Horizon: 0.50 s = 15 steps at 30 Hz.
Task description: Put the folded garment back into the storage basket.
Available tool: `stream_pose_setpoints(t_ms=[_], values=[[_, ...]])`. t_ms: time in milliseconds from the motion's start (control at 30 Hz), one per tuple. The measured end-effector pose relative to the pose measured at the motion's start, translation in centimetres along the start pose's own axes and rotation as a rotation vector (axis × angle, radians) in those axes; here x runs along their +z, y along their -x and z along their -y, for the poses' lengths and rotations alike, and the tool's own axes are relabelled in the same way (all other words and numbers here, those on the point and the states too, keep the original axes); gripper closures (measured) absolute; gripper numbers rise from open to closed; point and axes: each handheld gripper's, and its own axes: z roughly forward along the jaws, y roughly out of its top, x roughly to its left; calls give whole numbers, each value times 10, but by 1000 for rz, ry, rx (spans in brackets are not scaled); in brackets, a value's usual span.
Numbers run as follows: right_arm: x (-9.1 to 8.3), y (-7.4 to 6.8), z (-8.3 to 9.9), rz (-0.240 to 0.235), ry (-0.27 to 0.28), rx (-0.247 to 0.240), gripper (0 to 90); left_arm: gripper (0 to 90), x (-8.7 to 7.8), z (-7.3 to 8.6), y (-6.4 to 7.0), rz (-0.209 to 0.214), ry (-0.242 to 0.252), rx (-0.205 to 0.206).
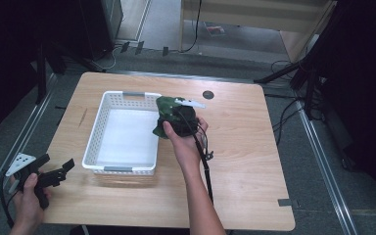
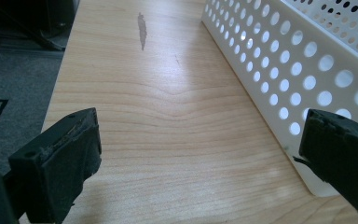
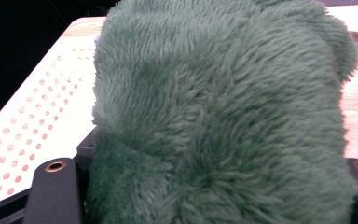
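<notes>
Green plush fills the space between the jaws of the right gripper [image 1: 176,117], which is clenched on a furry green toy [image 3: 219,116]. In the high view the toy [image 1: 164,115] is held over the right rim of the white perforated basket [image 1: 127,169], at about three o'clock of its white floor, and it is not yet set down inside. The pickup is judged done; what is left is a short carry toward nine o'clock, a lowering into the basket and a release. The rim under the toy is the edge to be cleared, and the whole inside of the basket is seen bare, so room for the drop is ample. The left gripper [image 1: 54,174] is held released, jaws wide apart and holding nothing, near the table's [image 1: 245,161] corner at seven o'clock of the basket, well apart from the toy. In its own view the basket wall [image 2: 284,70] lies just beside the right-hand jaw.
</notes>
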Motion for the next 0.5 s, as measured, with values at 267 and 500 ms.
stream_pose_setpoints(t_ms=[267, 500], values=[[1, -18, -6, -26, -2, -16, 276, 0, 0, 0, 0, 1, 0, -1], [4, -31, -8, -45, -8, -25, 276, 0, 0, 0, 0, 2, 0, -1]])
